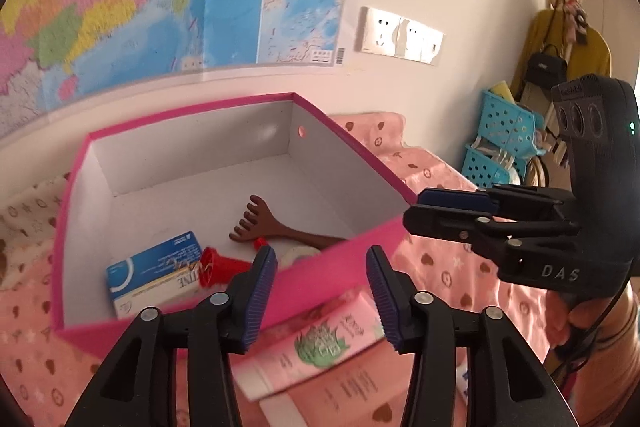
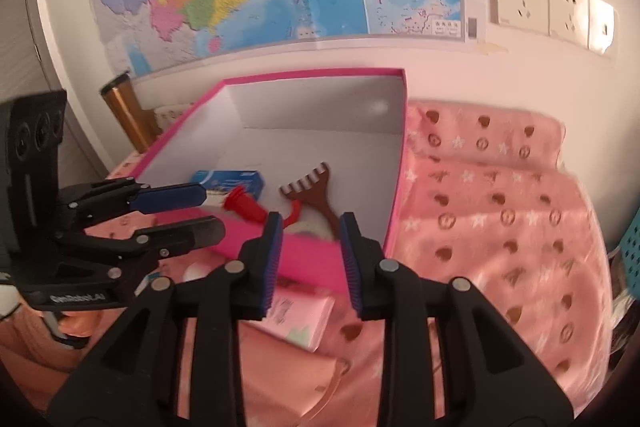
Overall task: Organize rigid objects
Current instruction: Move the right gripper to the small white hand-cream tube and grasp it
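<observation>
Left gripper (image 1: 322, 291) jaws spread, empty, above the pink box's (image 1: 320, 279) near wall. Right gripper (image 2: 312, 259) also spread, empty, at the same wall. Pink tube (image 1: 320, 343) lies on the blanket (image 1: 460, 267) just outside the box. Inside: brown back scratcher (image 2: 310, 191), red cone (image 2: 246, 207), blue carton (image 1: 156, 271).

In box (image 1: 224, 311): carton (image 1: 154, 273) left, cone (image 1: 224, 265) middle, back scratcher (image 1: 276, 227) right.
Before box: tube (image 1: 312, 343) on blanket (image 1: 460, 267).
</observation>
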A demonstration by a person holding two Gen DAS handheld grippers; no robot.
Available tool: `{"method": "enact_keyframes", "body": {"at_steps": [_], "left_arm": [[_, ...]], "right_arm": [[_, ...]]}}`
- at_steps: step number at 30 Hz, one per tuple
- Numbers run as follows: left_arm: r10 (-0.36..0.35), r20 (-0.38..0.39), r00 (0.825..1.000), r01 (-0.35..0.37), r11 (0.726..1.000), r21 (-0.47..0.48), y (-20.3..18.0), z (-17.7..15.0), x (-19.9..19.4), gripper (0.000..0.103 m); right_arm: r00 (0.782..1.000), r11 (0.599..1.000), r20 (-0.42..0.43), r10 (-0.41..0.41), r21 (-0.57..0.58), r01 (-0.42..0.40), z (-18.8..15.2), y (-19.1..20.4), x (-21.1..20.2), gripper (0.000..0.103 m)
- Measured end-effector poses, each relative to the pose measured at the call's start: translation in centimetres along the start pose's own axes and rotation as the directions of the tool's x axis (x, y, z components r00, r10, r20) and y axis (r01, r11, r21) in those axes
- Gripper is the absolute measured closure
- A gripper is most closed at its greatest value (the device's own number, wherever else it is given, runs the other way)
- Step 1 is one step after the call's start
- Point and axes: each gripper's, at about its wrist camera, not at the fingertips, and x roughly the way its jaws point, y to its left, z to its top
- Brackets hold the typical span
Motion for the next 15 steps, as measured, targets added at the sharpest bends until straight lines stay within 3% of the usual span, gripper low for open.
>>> {"method": "enact_keyframes", "body": {"at_steps": [6, 15], "left_arm": [[0.024, 0.004, 1.0, -0.024, 0.999, 0.035, -1.9, -2.4, -1.5, 0.049], [0.032, -0.026, 0.999, -0.031, 0.997, 0.067, -3.9, -5.2, -2.0, 0.049]], "right_arm": [[0.999, 0.999, -0.019, 0.026, 0.019, -0.026, -3.3, 0.7, -2.1, 0.06], [0.986, 0.996, -0.164, 0.005, 0.088, 0.009, -9.5, 0.2, -2.9, 0.055]]}}
